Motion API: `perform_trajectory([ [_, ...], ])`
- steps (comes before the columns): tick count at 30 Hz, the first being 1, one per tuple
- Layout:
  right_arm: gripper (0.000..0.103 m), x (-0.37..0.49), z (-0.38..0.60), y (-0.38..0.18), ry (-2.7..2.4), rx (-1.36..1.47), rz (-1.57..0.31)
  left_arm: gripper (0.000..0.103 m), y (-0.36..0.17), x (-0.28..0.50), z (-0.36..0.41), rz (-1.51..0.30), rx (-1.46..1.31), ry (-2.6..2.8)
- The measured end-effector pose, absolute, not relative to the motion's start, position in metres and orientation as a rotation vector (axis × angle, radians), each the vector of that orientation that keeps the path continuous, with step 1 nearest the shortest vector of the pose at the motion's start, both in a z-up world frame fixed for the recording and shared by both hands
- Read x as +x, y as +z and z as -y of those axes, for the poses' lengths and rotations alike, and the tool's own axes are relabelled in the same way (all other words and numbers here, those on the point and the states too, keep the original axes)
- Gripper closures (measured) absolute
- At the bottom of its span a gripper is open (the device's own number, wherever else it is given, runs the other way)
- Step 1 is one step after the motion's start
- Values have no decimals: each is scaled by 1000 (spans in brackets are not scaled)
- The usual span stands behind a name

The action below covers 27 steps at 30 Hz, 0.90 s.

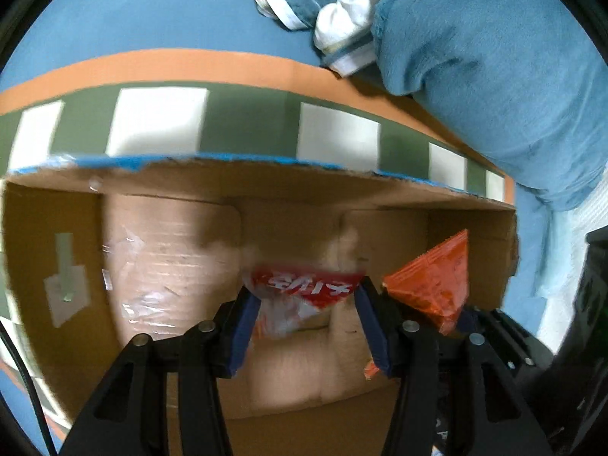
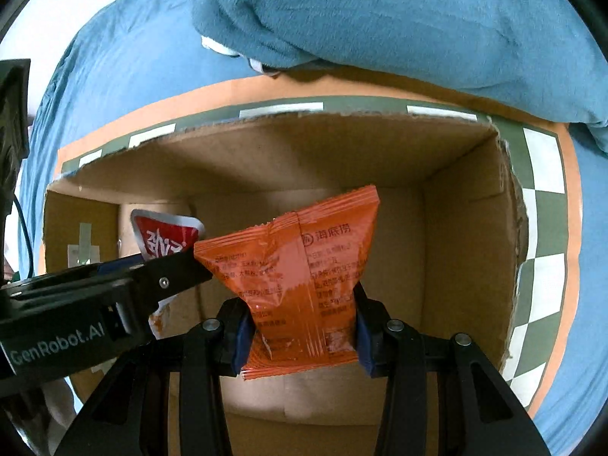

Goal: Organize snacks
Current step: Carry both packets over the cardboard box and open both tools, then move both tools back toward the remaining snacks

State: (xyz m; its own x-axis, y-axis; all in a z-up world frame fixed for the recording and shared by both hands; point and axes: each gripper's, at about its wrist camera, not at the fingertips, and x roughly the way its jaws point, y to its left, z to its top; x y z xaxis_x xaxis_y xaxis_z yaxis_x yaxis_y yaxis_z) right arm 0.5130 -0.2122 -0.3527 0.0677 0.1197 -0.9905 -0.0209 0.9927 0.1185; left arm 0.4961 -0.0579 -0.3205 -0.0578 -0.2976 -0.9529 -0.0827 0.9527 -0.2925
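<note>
Snack packets hang inside an open cardboard box point(image 2: 471, 228), one in each tool, both tools pointing steeply down into it. An orange packet point(image 2: 304, 277) with printed text sits upright between the blue pads point(image 2: 243, 338) of the right tool point(image 2: 302, 336), which are clamped on its lower half so the film creases at the pinch; its sealed top edge fans out above the fingers and its bottom seam sticks out below them. Just to its left, a red-and-white packet point(image 1: 304, 292) is gripped by the left tool point(image 1: 306, 328), whose pads press on either side of it, set a little wider than the other pair; the packet itself is blurred in the left wrist view, and its red top with white lettering shows more sharply in the right wrist view. There the left tool's black finger reaches across and touches the orange packet's left corner, so the two packets hang just beside each other above the box floor. Clear tape point(image 1: 152, 266) runs along the box bottom. The box has a torn upper rim and stands on a green-and-white checked mat point(image 2: 543, 174) with an orange border, laid over a blue sheet point(image 1: 152, 11). A plush blue blanket point(image 2: 380, 11) is bunched beyond the box, with white cloth point(image 1: 342, 26) tucked against it.
</note>
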Motion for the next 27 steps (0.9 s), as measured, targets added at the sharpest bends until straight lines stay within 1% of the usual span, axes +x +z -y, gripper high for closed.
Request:
perform_trajectory([
  [4,56,514,211,-353,115,74,-1522,55,-313,495,52,-1624,-254,-135],
  [5,56,516,211,-354,115,81,-1527,53,-311,493,50,-1624,-251,-129],
  [6,53,515,212,-355,109,82,-1530,51,-310,492,48,-1625,-246,-122],
  [7,47,515,213,-355,99,78,-1529,47,-308,490,46,-1628,-239,-116],
  [8,30,515,215,-354,94,79,-1527,39,-305,488,44,-1623,-228,-107],
  [9,20,514,215,-353,90,85,-1525,35,-302,485,43,-1614,-215,-98],
  [10,19,513,216,-352,87,91,-1525,27,-302,483,43,-1608,-204,-88],
  [11,19,512,217,-351,82,93,-1525,22,-300,481,41,-1601,-199,-81],
  [14,15,505,217,-343,70,102,-1550,20,-294,471,34,-1594,-201,-60],
  [19,12,491,217,-323,60,72,-1518,16,-272,453,28,-1540,-171,-44],
  [22,11,478,215,-306,58,49,-1486,12,-253,438,30,-1499,-158,-52],
  [27,9,450,213,-274,82,59,-1430,12,-216,409,30,-1432,-150,-68],
])
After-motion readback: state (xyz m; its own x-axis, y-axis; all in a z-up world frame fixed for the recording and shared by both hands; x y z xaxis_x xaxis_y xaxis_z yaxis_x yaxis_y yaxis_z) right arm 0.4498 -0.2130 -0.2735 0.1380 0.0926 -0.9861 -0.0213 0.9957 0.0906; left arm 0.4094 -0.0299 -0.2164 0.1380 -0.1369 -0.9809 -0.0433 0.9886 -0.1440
